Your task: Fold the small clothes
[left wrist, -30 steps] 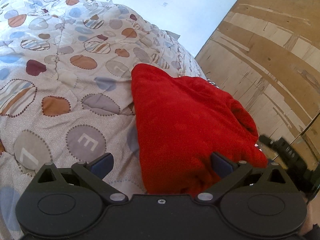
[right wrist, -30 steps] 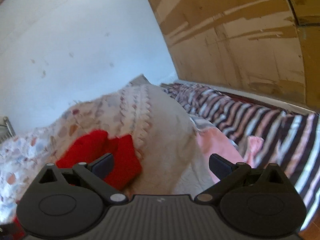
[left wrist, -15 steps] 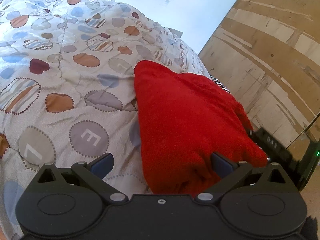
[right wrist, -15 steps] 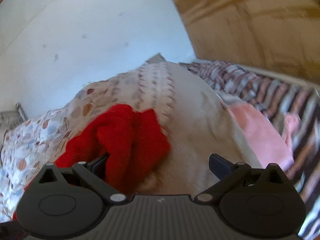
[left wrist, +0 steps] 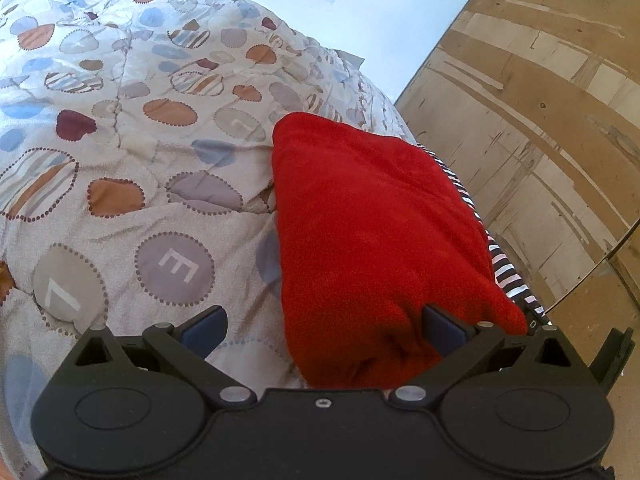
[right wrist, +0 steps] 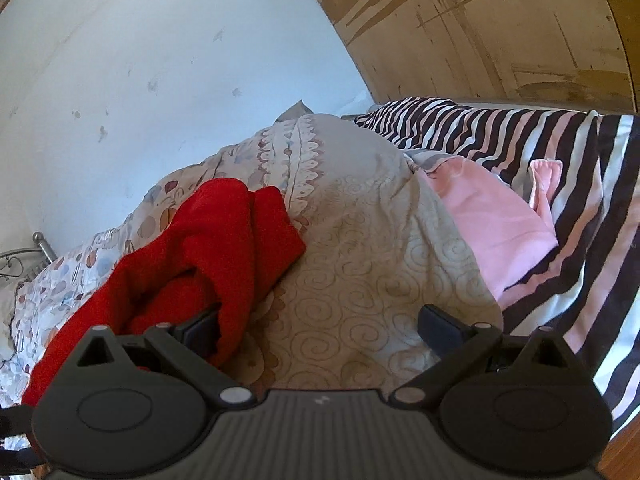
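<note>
A folded red fleece garment [left wrist: 372, 232] lies on a quilt [left wrist: 132, 152] printed with circles and letters. My left gripper [left wrist: 324, 326] is open just above the quilt. The garment's near end sits between its fingers, pressed against the right fingertip [left wrist: 442, 324]. In the right wrist view the same red garment [right wrist: 208, 256] bunches at the left, with a fold draped over the left fingertip [right wrist: 198, 332]. My right gripper [right wrist: 320, 328] is open over the beige swirl-patterned quilt [right wrist: 360, 264] and holds nothing.
A pink cloth [right wrist: 492, 220] lies on a black, white and pink striped sheet [right wrist: 580, 184] to the right. A worn wooden panel [left wrist: 540, 140] stands beyond the bed, and a pale wall [right wrist: 160, 80] behind it. A metal bed rail [right wrist: 24, 256] shows at the far left.
The right gripper has swung left and closer, so the red garment now reaches its left finger. The left gripper has edged forward a little. Both have stayed open.
</note>
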Tool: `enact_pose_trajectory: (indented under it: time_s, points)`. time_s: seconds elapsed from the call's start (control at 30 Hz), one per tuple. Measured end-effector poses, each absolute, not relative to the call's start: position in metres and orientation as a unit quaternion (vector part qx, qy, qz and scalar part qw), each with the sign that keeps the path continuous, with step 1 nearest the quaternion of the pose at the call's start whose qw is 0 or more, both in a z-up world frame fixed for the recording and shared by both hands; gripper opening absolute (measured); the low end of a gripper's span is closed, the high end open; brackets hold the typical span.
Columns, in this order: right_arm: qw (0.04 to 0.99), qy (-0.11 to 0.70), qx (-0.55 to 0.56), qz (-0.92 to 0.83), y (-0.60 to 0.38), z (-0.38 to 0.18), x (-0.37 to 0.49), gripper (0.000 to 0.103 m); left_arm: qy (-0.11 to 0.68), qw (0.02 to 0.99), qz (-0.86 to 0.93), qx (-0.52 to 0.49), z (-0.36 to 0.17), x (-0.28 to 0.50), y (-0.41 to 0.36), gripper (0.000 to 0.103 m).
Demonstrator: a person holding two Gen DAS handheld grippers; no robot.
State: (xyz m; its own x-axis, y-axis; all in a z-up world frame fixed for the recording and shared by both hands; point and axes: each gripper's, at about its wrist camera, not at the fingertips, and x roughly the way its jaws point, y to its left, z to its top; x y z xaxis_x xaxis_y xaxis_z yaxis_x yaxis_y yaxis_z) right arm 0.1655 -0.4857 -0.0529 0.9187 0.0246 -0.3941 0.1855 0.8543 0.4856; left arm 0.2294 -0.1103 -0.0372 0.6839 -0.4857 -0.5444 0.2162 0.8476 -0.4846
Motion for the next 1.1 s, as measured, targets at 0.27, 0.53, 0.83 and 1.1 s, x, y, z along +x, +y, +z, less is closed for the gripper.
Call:
enact_pose_trajectory:
  time_s: [0.27, 0.53, 0.83, 1.1]
  points:
    - [0.947, 0.162, 0.273, -0.045, -0.481, -0.058, 0.149, 0.103, 0.341, 0.896, -0.208, -0.194, -0.036, 0.226, -0.105, 0.102]
    - [0.954, 0.094, 0.284, -0.014, -0.495, -0.051, 0.125, 0.103, 0.295, 0.904, -0.224, -0.213, -0.015, 0.234, -0.092, 0.102]
    - [0.942, 0.087, 0.316, 0.074, -0.525, -0.026, 0.188, 0.103, 0.312, 0.91, -0.209, -0.175, -0.012, 0.292, -0.105, 0.102]
    - [0.931, 0.168, 0.305, 0.11, -0.52, -0.026, 0.277, 0.103, 0.328, 0.894, -0.239, -0.191, -0.026, 0.319, -0.109, 0.102]
